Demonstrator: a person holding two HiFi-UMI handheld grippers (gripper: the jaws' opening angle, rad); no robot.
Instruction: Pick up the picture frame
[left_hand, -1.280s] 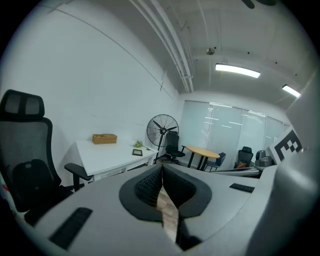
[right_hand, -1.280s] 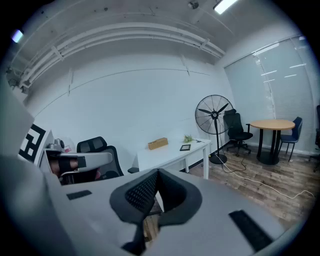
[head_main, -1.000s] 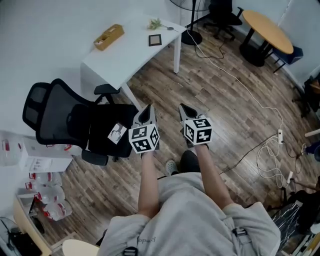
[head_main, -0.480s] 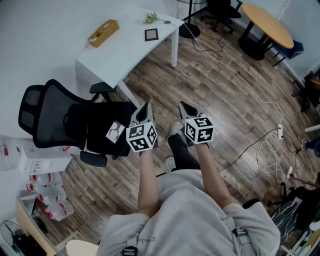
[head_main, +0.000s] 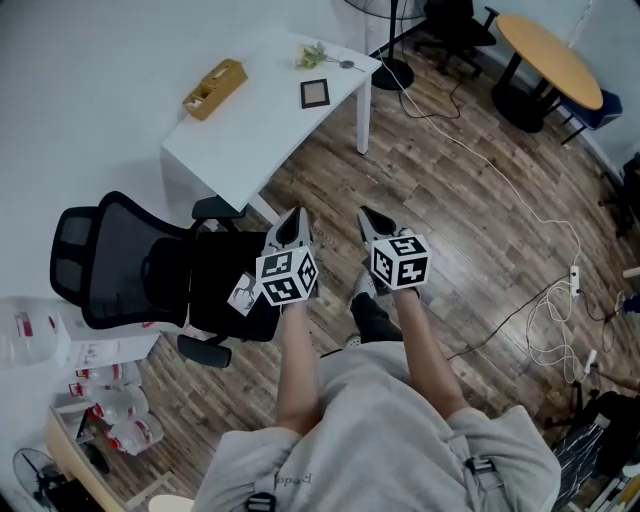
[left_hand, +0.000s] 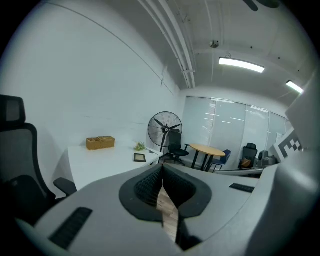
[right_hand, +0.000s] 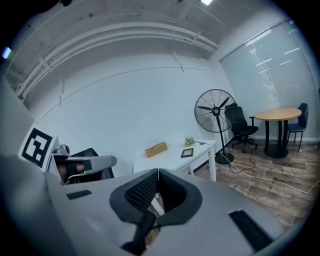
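A small dark picture frame (head_main: 315, 92) lies flat near the far right end of the white desk (head_main: 250, 125). It also shows small in the left gripper view as the picture frame (left_hand: 139, 158) and in the right gripper view as the picture frame (right_hand: 187, 153). My left gripper (head_main: 291, 226) and right gripper (head_main: 371, 221) are held side by side over the wood floor, well short of the desk. Both are shut with nothing between the jaws, as the left gripper (left_hand: 161, 170) and right gripper (right_hand: 157, 176) show in their own views.
A wooden box (head_main: 215, 76) and a small green plant (head_main: 312, 53) also sit on the desk. A black office chair (head_main: 150, 268) stands left of my grippers. A floor fan (left_hand: 165, 129), a round table (head_main: 550, 58) and loose cables (head_main: 520, 230) lie to the right.
Both grippers and the person have moved forward over the floor; the chair and desk have shifted in the head view accordingly. Jaws stayed shut.
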